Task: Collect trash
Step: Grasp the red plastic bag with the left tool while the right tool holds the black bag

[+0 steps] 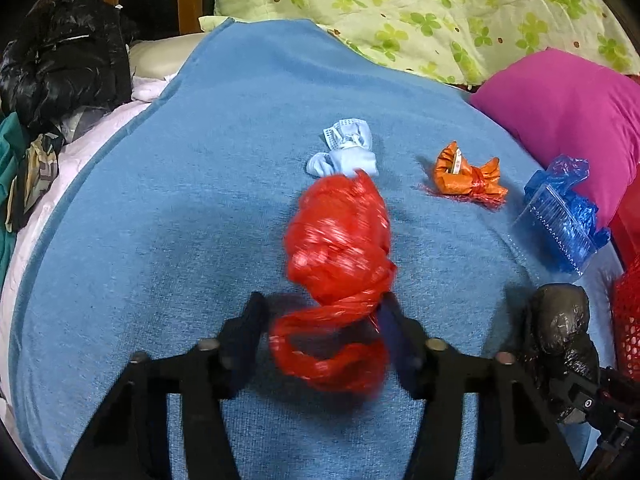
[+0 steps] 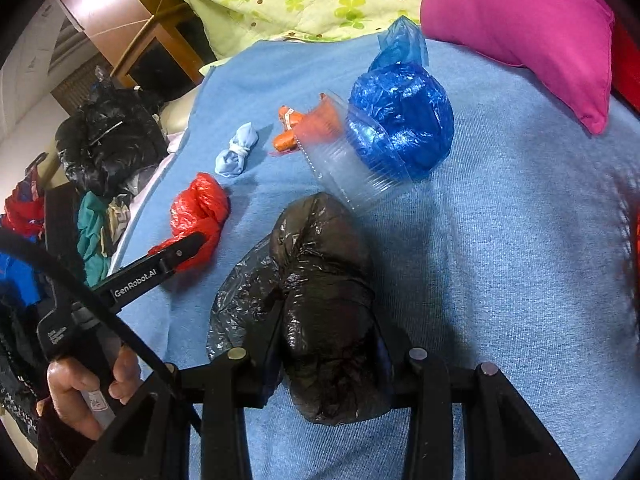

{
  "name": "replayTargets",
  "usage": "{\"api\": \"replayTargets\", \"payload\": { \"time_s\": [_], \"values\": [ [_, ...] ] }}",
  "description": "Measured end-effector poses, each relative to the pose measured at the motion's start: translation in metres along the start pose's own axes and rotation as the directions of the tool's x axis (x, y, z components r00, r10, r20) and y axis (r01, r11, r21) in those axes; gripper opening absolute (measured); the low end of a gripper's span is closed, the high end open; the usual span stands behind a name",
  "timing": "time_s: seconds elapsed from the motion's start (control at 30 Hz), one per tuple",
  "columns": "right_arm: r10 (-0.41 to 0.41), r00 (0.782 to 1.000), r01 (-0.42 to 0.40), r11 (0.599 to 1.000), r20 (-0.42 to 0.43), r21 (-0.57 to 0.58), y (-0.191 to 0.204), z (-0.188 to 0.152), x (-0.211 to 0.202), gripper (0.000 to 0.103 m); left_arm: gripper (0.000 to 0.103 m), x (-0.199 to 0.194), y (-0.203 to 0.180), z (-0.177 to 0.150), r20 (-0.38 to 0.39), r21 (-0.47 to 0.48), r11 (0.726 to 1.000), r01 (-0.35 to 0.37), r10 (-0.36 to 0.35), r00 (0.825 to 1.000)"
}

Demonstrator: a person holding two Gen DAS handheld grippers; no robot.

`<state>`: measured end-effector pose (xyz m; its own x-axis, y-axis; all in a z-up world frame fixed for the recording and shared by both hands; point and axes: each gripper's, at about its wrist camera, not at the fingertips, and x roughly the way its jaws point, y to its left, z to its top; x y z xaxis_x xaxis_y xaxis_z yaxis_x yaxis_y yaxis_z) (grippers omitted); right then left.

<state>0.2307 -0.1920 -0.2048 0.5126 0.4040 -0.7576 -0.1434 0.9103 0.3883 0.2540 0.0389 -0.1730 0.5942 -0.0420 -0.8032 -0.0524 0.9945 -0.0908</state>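
Left wrist view: the left gripper [image 1: 320,312] is straddling the twisted tail of the red plastic bag [image 1: 338,236]; whether the pads are pressing it cannot be told. Right gripper [image 2: 328,340] is clenching the black plastic bundle [image 2: 320,280]. Both items are sitting on the blue towel [image 1: 200,200]. Recommended: pinch the rope-like twist, not the slippery crinkled ball, then lift straight. Film is thin, glossy, compressible; towel is nappy.

Blanket [image 1: 160,240] left side (bare) passable.
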Motion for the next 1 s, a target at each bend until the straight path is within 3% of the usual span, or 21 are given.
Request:
{"api": "replayTargets", "payload": {
  "time_s": [0.23, 0.43, 0.63, 0.87, 1.0],
  "values": [
    [-0.027, 1.0, 0.027, 1.0, 0.008, -0.009, 0.003, -0.002, 0.003, 0.043, 0.012, -0.003, 0.005, -0.003, -0.003, 0.001, 1.0, 0.013, -0.013, 1.0],
    [-0.045, 0.999, 0.046, 0.999, 0.014, -0.015, 0.008, 0.0, 0.006, 0.045, 0.009, -0.009, 0.007, -0.003, 0.015, 0.003, 1.0, 0.01, -0.01, 1.0],
    [-0.048, 0.999, 0.048, 0.999, 0.018, -0.013, 0.008, -0.001, 0.007, 0.045, 0.009, -0.02, 0.002, -0.008, 0.021, 0.026, 0.998, 0.05, -0.051, 0.998],
    [-0.049, 0.999, 0.049, 0.999, 0.019, -0.013, 0.009, 0.0, 0.008, 0.045, 0.009, -0.023, -0.012, -0.017, 0.001, 0.085, 0.994, 0.07, -0.07, 0.998],
    [-0.052, 0.998, 0.052, 0.999, 0.02, -0.013, 0.01, 0.0, 0.008, 0.045, 0.009, -0.015, -0.008, -0.015, -0.033, 0.062, 0.995, 0.075, -0.073, 0.997]
  ]
}}
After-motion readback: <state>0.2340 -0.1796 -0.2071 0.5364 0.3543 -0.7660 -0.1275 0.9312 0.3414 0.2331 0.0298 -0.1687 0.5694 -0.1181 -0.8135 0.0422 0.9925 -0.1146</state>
